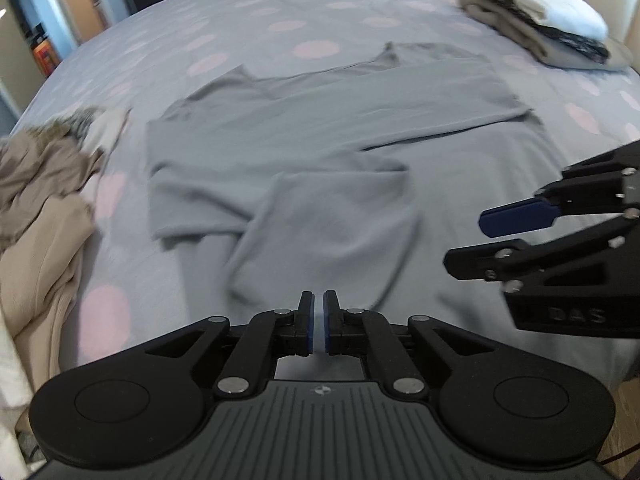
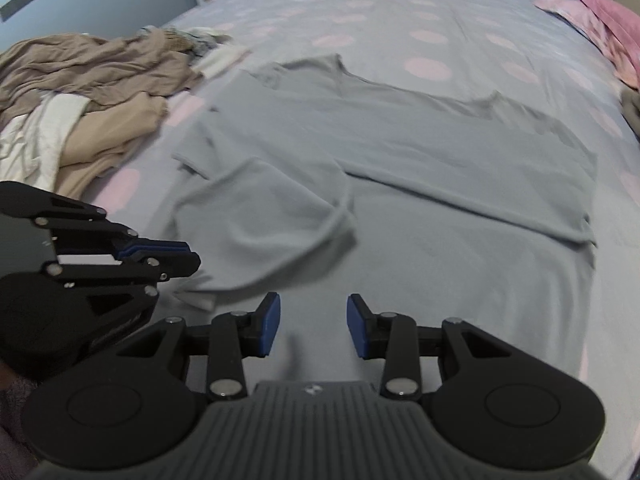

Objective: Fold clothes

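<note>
Your left gripper (image 1: 316,322) has its jaws nearly closed and empty; the right gripper (image 2: 313,328) gapes above the grey T-shirt's (image 2: 400,152) hem on the dotted bed (image 2: 400,8).

The bed (image 2: 400,8) lies open beyond the grey shirt (image 2: 400,152) — bare sheet far up. On the left a heap of beige clothes (image 2: 80,92) crowds the shirt's edge; on the right a folded stack (image 1: 540,28) and pink cloth (image 2: 612,28) stand well apart — passage between.

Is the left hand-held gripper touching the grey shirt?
Cannot tell. Left hand-held gripper appears shut above the grey shirt, but neither view plainly shows contact or gap.
</note>
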Action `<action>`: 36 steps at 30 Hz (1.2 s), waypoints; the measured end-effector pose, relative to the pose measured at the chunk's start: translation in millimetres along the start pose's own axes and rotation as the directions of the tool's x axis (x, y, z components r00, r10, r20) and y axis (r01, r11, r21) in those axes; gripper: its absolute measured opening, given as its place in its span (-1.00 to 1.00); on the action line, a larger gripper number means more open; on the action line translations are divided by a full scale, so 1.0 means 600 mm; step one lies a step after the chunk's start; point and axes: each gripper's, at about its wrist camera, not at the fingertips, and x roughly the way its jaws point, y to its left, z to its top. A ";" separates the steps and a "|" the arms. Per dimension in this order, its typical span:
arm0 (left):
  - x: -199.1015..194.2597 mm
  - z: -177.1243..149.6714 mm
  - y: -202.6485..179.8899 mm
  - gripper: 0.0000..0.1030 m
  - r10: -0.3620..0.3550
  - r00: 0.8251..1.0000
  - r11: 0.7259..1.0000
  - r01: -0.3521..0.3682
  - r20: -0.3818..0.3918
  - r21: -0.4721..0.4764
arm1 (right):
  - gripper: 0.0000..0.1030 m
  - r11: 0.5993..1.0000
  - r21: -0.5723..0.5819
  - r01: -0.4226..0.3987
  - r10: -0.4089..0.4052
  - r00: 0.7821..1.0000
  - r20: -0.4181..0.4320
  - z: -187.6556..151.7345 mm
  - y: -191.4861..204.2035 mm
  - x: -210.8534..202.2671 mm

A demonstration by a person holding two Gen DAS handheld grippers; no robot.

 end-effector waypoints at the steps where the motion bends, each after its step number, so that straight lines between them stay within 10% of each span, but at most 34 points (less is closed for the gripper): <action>1: 0.001 -0.003 0.007 -0.93 0.003 1.000 1.000 -0.003 -0.007 -0.012 | -0.23 1.000 -0.012 -0.010 0.010 1.000 0.005 0.001 0.006 0.002; 21: 0.016 -0.017 0.058 -0.76 0.103 0.990 0.991 -0.110 -0.092 -0.081 | -0.25 0.975 -0.207 -0.077 0.079 0.997 0.001 0.007 0.103 0.066; 26: 0.021 -0.018 0.057 -0.75 0.108 0.989 0.991 -0.116 -0.106 -0.073 | -0.99 0.984 -0.173 -0.051 0.052 0.999 0.003 0.011 0.093 0.078; 36: 0.019 -0.013 0.052 -0.73 0.111 0.989 0.991 -0.118 -0.096 -0.069 | -1.00 0.999 -0.034 -0.011 0.015 0.992 0.124 0.034 0.049 0.028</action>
